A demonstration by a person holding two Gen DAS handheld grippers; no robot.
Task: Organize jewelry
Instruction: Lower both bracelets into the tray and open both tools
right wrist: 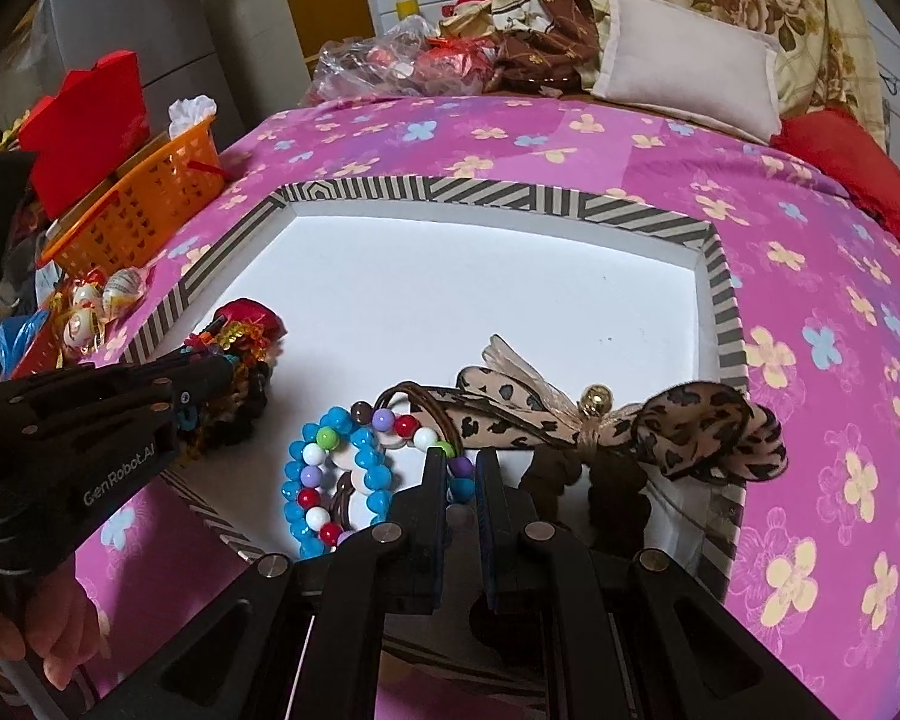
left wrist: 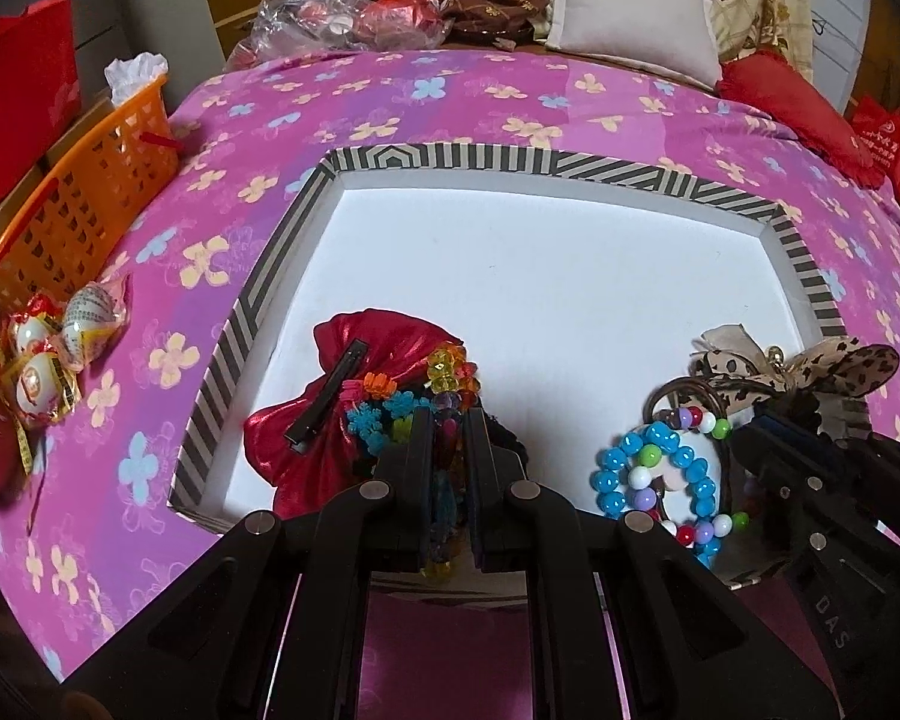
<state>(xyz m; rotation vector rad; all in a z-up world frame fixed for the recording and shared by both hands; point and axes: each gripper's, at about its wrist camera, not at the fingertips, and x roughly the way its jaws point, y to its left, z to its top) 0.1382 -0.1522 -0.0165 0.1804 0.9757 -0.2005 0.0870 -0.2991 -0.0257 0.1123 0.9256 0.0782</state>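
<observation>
A striped-rim box with a white floor lies on the bed; it also shows in the right wrist view. My left gripper is shut on a multicolour bead strand beside a red satin hair bow with a black clip, at the box's near left. My right gripper is nearly closed on a multicolour bead bracelet, next to a blue bead bracelet, a brown hair tie and a leopard-print bow at the near right.
An orange basket and wrapped round candies lie left of the box. A white pillow, a red cushion and plastic bags are at the far end of the pink floral bedspread.
</observation>
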